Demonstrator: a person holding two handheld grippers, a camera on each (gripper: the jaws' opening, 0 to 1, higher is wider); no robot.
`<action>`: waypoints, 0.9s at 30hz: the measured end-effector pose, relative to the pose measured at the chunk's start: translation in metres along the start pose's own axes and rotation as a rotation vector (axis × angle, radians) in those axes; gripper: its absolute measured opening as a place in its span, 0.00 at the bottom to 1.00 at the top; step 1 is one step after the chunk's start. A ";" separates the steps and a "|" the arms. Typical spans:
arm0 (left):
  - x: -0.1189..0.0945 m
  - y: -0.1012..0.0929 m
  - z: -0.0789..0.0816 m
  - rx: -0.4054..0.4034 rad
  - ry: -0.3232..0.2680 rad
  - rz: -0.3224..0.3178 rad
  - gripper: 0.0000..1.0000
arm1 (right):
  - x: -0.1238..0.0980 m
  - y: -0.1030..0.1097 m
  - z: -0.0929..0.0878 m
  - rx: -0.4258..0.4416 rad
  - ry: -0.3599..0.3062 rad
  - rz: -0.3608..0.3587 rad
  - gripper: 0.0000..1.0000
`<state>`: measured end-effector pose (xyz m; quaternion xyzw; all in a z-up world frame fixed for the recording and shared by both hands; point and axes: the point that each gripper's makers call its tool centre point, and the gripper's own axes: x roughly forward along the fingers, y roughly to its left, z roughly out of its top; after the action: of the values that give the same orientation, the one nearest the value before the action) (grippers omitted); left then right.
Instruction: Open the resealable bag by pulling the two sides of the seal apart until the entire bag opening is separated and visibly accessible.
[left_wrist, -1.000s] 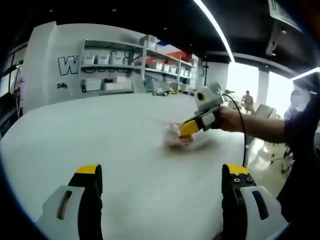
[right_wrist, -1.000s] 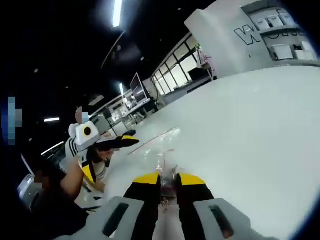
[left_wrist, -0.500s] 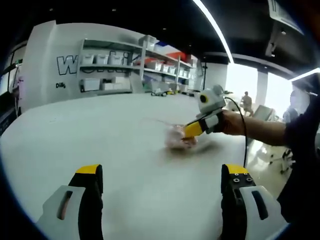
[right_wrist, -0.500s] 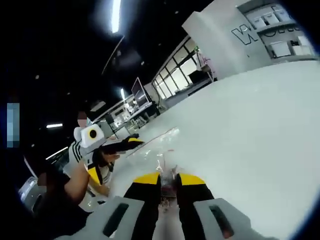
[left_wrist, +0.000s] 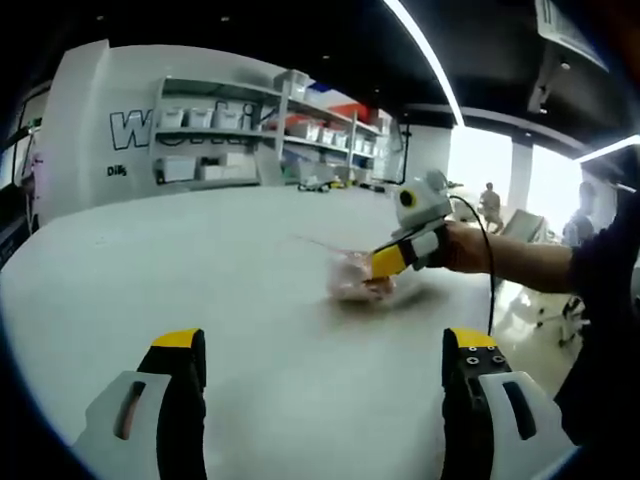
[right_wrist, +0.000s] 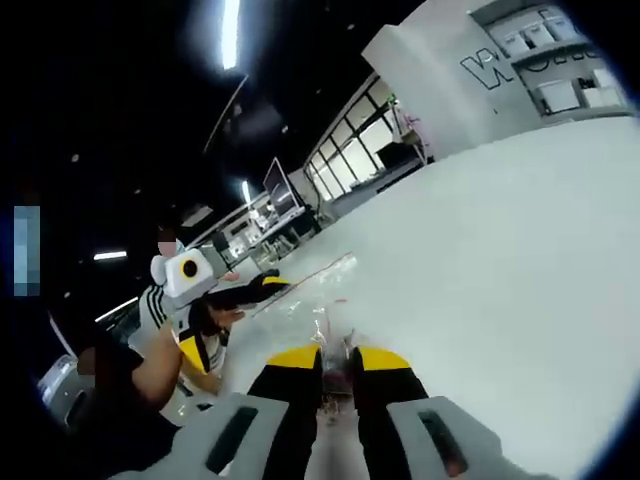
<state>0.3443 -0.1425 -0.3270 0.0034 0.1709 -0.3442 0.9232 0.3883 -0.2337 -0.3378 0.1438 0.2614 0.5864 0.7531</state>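
A clear resealable bag (left_wrist: 355, 280) with pinkish contents lies on the white table (left_wrist: 180, 260). In the left gripper view my right gripper (left_wrist: 380, 264) comes in from the right, shut on the bag's near edge. My left gripper (left_wrist: 325, 342) stands wide open above the table, well short of the bag, with nothing between its jaws. In the right gripper view my right gripper (right_wrist: 337, 358) pinches the bag (right_wrist: 318, 295), whose clear top edge stretches away to the upper left. There the left gripper (right_wrist: 232, 318) hovers open just left of the bag.
Shelves (left_wrist: 260, 130) with white boxes line the far wall behind the table. A person's arm in a dark sleeve (left_wrist: 600, 270) reaches in from the right. The table's edge (left_wrist: 480, 300) runs just right of the bag. Desks and monitors (right_wrist: 275, 195) stand beyond the table.
The right gripper has shifted slightly right with the bag still pinched. In the right gripper view the left gripper has edged a little closer to the bag.
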 end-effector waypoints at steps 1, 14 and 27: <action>0.000 0.000 0.000 -0.001 0.001 -0.002 0.97 | 0.000 0.000 0.000 0.000 0.000 0.000 0.08; 0.009 -0.005 0.001 0.001 -0.001 -0.019 0.96 | -0.002 0.004 -0.003 0.012 -0.009 0.007 0.08; 0.026 -0.005 0.006 -0.001 -0.016 -0.033 0.94 | -0.003 0.004 -0.004 0.010 -0.020 0.008 0.08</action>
<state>0.3610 -0.1639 -0.3293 -0.0026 0.1639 -0.3595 0.9186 0.3823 -0.2357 -0.3379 0.1545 0.2564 0.5865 0.7526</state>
